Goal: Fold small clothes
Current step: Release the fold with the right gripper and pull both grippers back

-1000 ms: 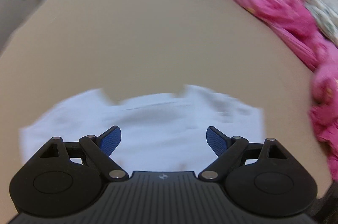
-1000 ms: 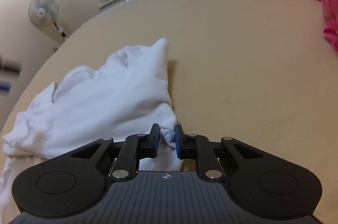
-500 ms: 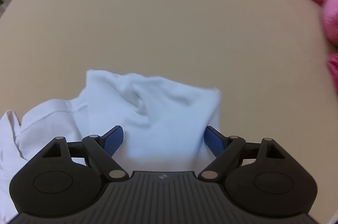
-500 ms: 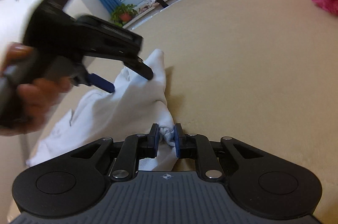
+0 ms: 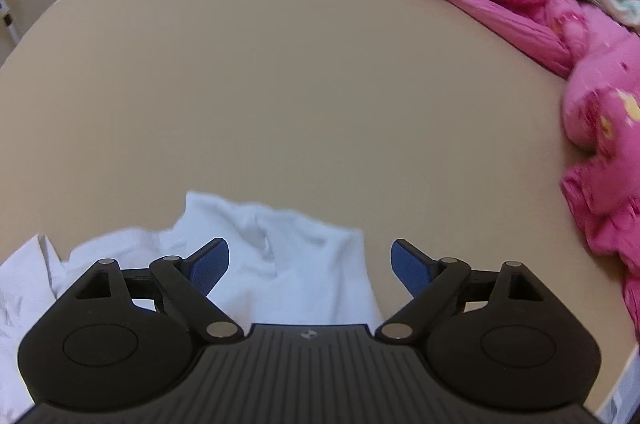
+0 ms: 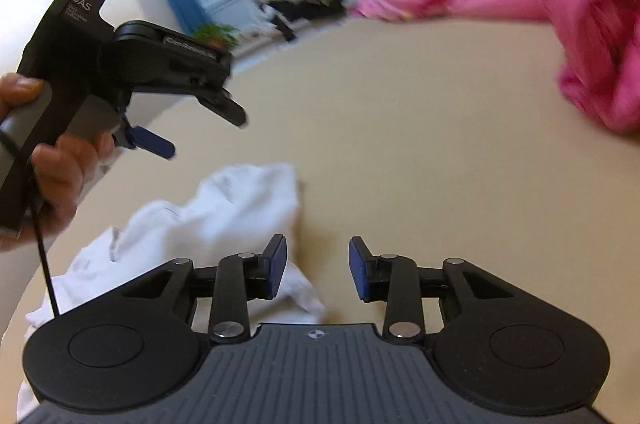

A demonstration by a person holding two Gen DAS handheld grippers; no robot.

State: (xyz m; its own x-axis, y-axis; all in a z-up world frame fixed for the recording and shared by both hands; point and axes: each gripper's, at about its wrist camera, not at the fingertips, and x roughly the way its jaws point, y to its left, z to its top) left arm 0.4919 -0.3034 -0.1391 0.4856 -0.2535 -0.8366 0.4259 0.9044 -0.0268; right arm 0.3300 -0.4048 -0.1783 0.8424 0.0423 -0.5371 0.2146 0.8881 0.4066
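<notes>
Now your right gripper (image 6: 317,267) has just spread its jaws, nothing between them; the left gripper (image 5: 310,266) gapes. Below both, the white garment (image 5: 296,264) lies limp and light on the bed (image 5: 280,84): pinch its hemmed edge.

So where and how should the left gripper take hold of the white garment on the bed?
Probably the raised corner of the white garment, coming down from above with the left gripper. That end stands up in a fold off the tan sheet, already lies between the open jaws, and looks freer than the crumpled bulk at the left.
</notes>
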